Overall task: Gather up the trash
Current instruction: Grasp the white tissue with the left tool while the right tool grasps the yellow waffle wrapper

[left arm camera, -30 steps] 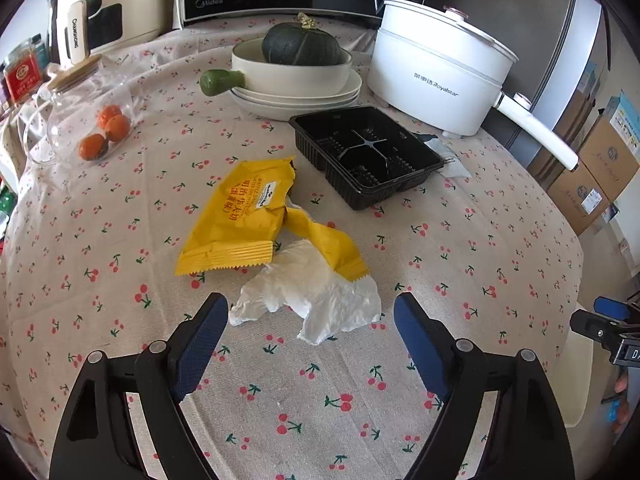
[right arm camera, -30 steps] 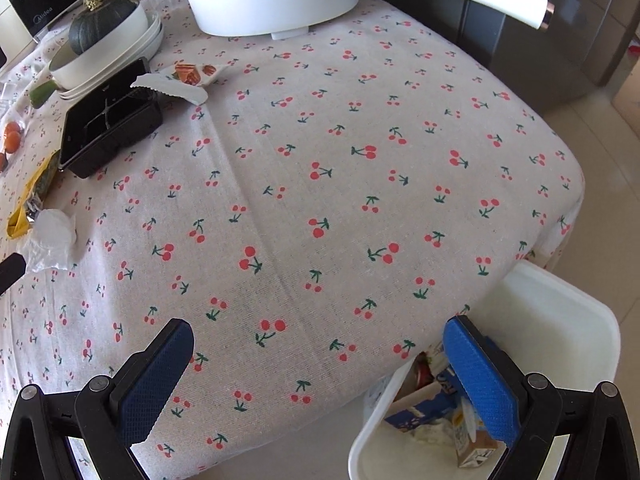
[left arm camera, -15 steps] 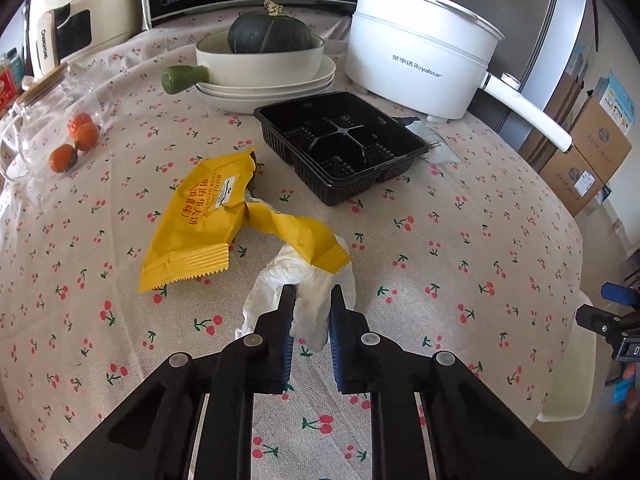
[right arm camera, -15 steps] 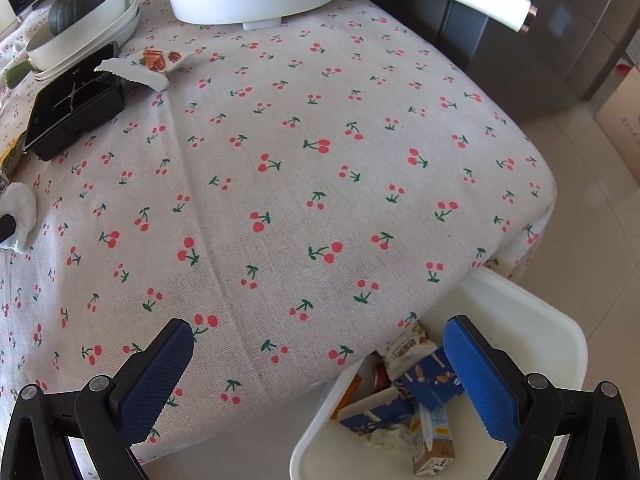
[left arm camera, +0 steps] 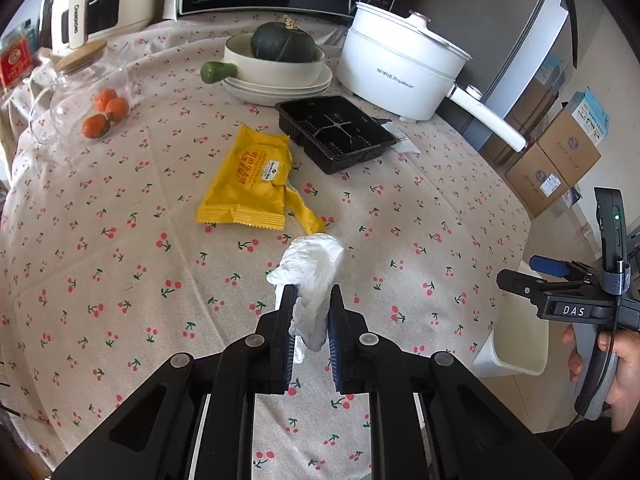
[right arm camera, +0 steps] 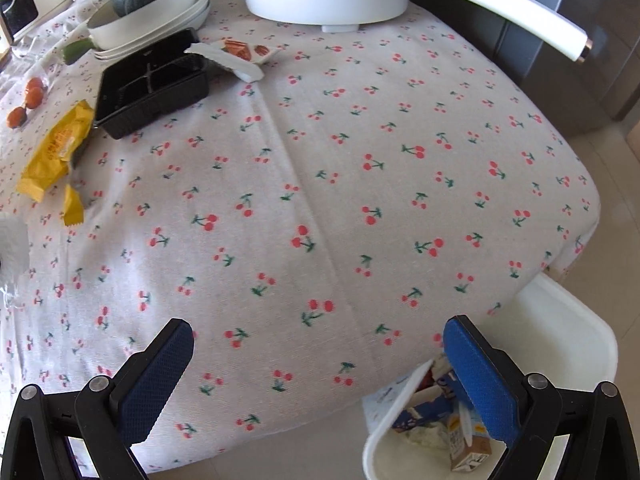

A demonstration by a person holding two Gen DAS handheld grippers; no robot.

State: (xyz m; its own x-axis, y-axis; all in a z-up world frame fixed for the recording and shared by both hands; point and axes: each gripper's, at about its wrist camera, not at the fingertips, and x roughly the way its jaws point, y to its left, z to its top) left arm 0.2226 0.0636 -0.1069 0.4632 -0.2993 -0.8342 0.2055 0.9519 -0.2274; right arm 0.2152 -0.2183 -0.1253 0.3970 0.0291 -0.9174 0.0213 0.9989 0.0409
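Observation:
My left gripper [left arm camera: 311, 295] is shut on a crumpled white tissue [left arm camera: 310, 270] and holds it lifted above the cherry-print tablecloth; the tissue also shows at the left edge of the right wrist view [right arm camera: 12, 246]. A yellow snack wrapper [left arm camera: 250, 180] lies flat beyond it, also seen in the right wrist view [right arm camera: 56, 146]. A black plastic tray [left arm camera: 336, 132] sits farther back. A torn white wrapper [right arm camera: 234, 56] lies beside the tray. My right gripper [right arm camera: 318, 354] is open and empty over the table's near edge, beside a white trash bin [right arm camera: 560, 344] holding cartons.
A white electric pot [left arm camera: 400, 72] with a long handle stands at the back right. Stacked white bowls with a dark squash [left arm camera: 282, 42] and a glass jar of oranges [left arm camera: 86, 96] stand behind. Cardboard boxes [left arm camera: 556, 160] stand on the floor at right.
My left gripper closed on the white tissue and lifted it off the cloth, away from the yellow wrapper. My right gripper stayed open and shifted over the table edge near the bin.

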